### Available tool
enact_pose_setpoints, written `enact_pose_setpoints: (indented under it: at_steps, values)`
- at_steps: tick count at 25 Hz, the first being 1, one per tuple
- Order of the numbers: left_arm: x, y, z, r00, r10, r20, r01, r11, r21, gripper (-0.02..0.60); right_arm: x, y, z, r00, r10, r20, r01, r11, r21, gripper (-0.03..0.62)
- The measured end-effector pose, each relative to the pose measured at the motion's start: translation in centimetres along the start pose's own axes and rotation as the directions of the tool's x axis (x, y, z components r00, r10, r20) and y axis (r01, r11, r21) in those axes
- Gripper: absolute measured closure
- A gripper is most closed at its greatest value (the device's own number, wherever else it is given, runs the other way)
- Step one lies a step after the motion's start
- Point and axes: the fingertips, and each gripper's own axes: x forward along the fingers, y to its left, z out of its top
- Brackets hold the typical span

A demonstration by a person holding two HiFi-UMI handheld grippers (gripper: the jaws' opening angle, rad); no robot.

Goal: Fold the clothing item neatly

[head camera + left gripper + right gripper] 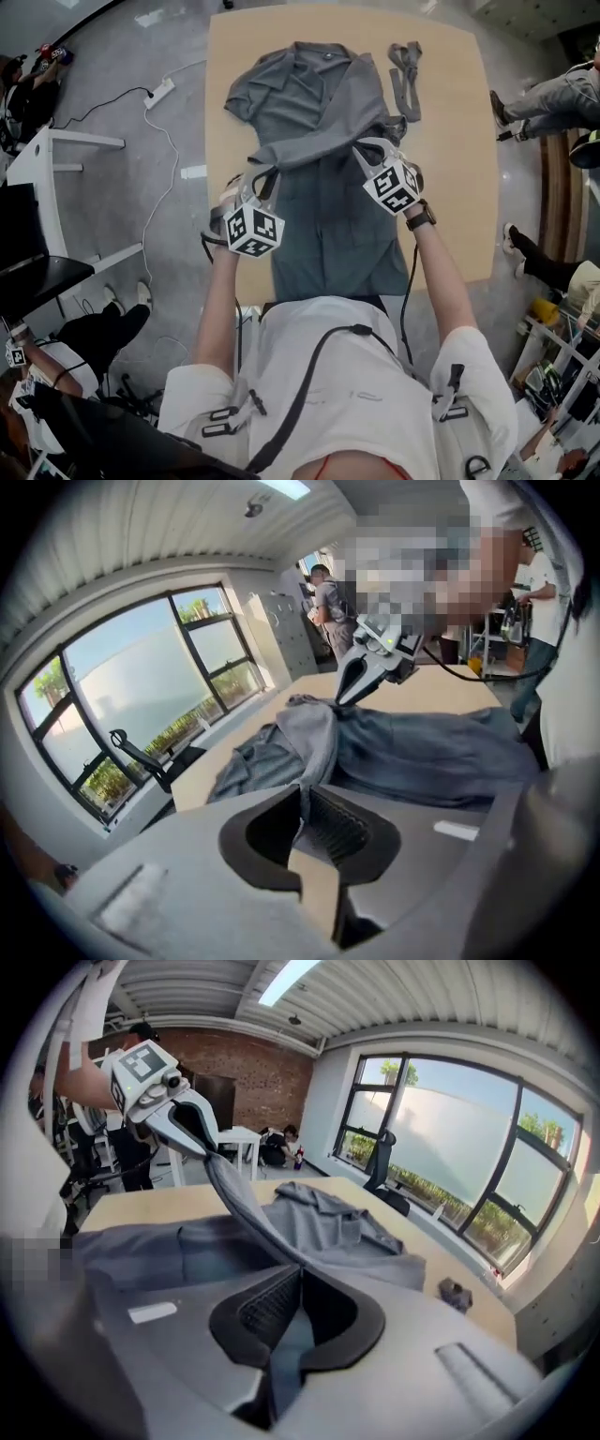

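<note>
While raised off the bench [450, 187], shirt [309, 103]: grey, collar toward far edge.
left tool [266, 175]: pinching shirt fold.
right tool [363, 150]: pinching shirt fold.
strap [405, 75]: far right corner.

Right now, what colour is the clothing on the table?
The clothing is grey, clearest in the head view.

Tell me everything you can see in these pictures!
table: one, light wood, centre
collared garment: one, grey, spread on the table, pinched part raised
fabric strap: one, grey, folded, on the table's far right part, apart from the garment
power strip: one, white, with a cable, on the floor left of the table
desk: one, white, far left
bystanders: several, round the room's edges
left gripper: one, grey with a marker cube, shut on the garment
right gripper: one, the same, shut on the garment
person's arms: two, bare below white sleeves, at the bottom
</note>
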Motion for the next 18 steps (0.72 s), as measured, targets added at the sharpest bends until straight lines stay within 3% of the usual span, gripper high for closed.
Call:
enact_pose_setpoints:
  at_steps: [4,8,11,14,16,18]
  values:
    - [2.2,-9.6,-6.6,0.980,-0.146,-0.135,0.140,0.989,-0.053,0.543,2.9,6.1,-7.6,0.987,0.073,-0.143,-0.059,0.993,0.099,0.588]
    - [3.0,-14.4,-9.3,0.957,-0.215,-0.195,0.188,0.971,-0.148,0.529,2.8,9.1,-9.2,0.986,0.092,-0.137,-0.057,0.970,0.236,0.588]
    - [2.7,-14.2,-9.6,0.956,-0.215,-0.199,0.168,0.959,-0.230,0.517,2.0,9.6,-7.4,0.996,0.065,-0.057,-0.044,0.949,0.313,0.588]
    - [2.1,-12.0,-8.7,0.974,-0.179,-0.140,0.121,0.930,-0.346,0.511,0.8,8.4,-5.0,0.999,0.005,0.031,-0.018,0.914,0.406,0.588]
    - [1.3,-10.0,-7.7,0.987,-0.139,-0.078,0.092,0.897,-0.433,0.513,-0.2,7.8,-3.1,0.995,-0.023,0.092,-0.023,0.886,0.464,0.588]
    - [0.4,-8.3,-6.5,0.993,-0.113,-0.015,0.090,0.852,-0.516,0.572,-1.1,7.4,-1.2,0.988,-0.045,0.146,-0.034,0.869,0.494,0.588]
